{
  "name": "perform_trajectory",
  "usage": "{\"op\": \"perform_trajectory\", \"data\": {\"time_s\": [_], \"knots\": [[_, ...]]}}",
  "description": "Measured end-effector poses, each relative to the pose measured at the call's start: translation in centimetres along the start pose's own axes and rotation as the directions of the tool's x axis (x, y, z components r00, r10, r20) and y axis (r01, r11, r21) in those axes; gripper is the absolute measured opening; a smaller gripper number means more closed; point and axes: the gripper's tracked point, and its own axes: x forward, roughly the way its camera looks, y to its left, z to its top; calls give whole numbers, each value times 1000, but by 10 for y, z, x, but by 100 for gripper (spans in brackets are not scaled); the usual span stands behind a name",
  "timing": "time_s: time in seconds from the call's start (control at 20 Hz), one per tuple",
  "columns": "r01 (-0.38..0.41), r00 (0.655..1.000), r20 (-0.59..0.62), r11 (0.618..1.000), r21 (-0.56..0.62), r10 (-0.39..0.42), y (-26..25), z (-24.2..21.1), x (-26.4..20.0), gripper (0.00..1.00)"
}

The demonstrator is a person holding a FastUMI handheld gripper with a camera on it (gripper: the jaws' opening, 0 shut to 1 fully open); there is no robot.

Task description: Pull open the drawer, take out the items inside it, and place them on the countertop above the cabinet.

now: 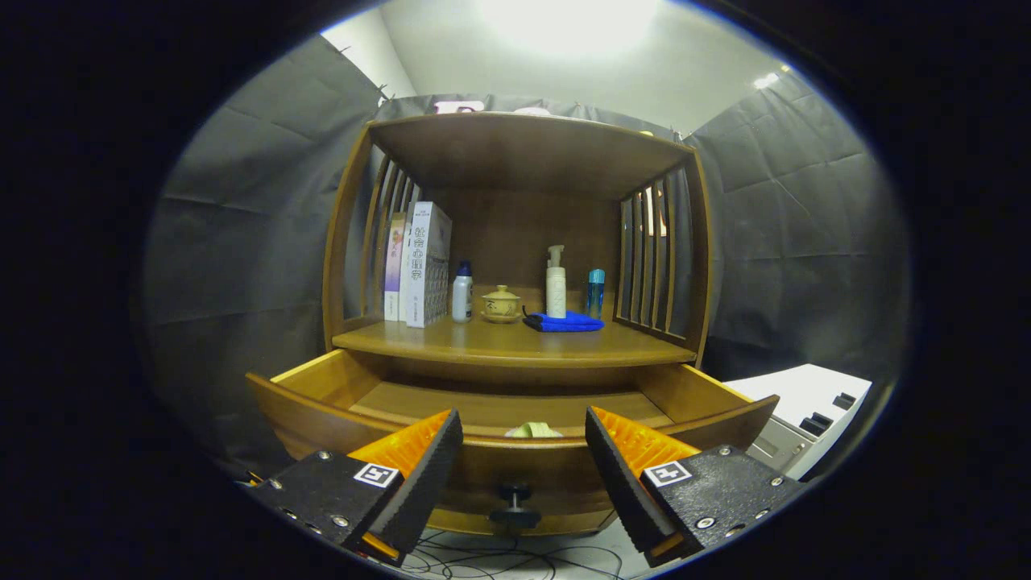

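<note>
Dark cloth walls the booth, wooden cabinet (515, 242) centre. Countertop (515, 342) left to right: books (419, 262), white bottle (462, 292), lidded cup (501, 304), pump bottle (556, 282) on blue cloth (564, 322), blue bottle (595, 293). Drawer (322, 403) already pulled open; pale green item (533, 430) lies inside behind the front panel, not yet removed. Gripper (523, 459) jaws spread, empty, just before the knob (514, 503). White unit (805, 419) at right.

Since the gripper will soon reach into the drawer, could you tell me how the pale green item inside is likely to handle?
Only the top of the green item shows above the drawer front. Its rumpled outline suggests soft cloth, so probably floppy and light, unlikely to roll. The open gripper hangs before the knob.
</note>
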Motion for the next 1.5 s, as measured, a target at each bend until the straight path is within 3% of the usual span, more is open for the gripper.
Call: {"op": "perform_trajectory", "data": {"time_s": [0.3, 0.5, 0.75, 1.0, 1.35, 1.5], "knots": [[52, 993, -104, 998, 22, -50, -7, 12, 44, 95], [97, 966, -241, 995, 16, -91, -16, -6, 72, 95], [108, 905, -414, 994, -11, -103, -17, -39, 94, 95], [121, 836, -544, 991, 65, -67, -18, -57, 103, 95], [127, 699, -712, 992, 29, -69, -25, -89, 107, 80], [97, 677, -736, 994, 46, -32, -16, -98, 110, 70]]}}
